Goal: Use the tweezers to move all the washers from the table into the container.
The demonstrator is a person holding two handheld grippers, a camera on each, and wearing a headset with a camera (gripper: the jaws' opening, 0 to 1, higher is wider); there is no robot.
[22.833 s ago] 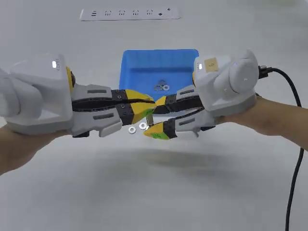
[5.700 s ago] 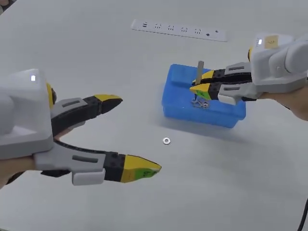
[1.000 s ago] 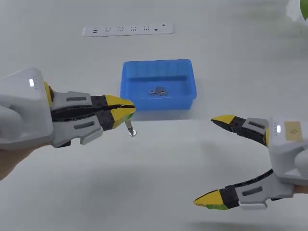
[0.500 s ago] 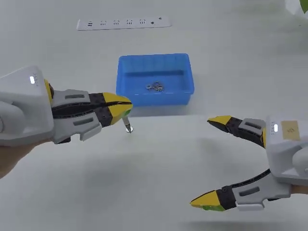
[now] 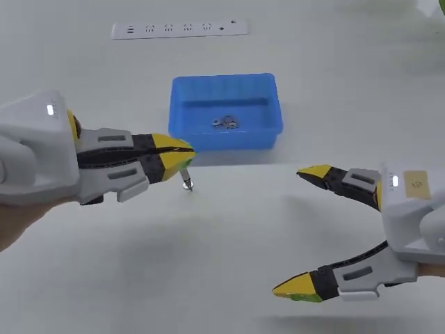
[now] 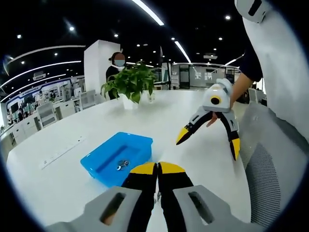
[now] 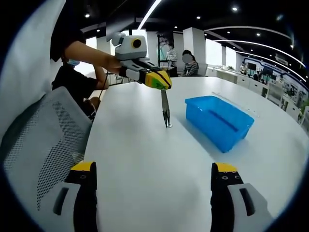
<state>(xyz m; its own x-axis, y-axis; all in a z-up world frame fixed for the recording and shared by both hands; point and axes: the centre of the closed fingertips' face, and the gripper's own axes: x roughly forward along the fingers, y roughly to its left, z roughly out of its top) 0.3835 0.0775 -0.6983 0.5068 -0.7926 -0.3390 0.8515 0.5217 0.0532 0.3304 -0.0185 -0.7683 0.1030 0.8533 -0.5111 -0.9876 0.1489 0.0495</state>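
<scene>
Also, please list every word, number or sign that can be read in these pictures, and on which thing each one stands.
No text here is legible.
On the right gripper, a tan sticker: a faint mark, too blurred to read.
On the long white power strip: dark marks beside the sockets, too small to read.
On the blue plastic container and the metal tweezers: no print seen.

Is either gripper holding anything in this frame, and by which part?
The left gripper's shut jaws hold the tweezers by their upper end, tips pointing down. The right gripper is open, holding nothing.
</scene>
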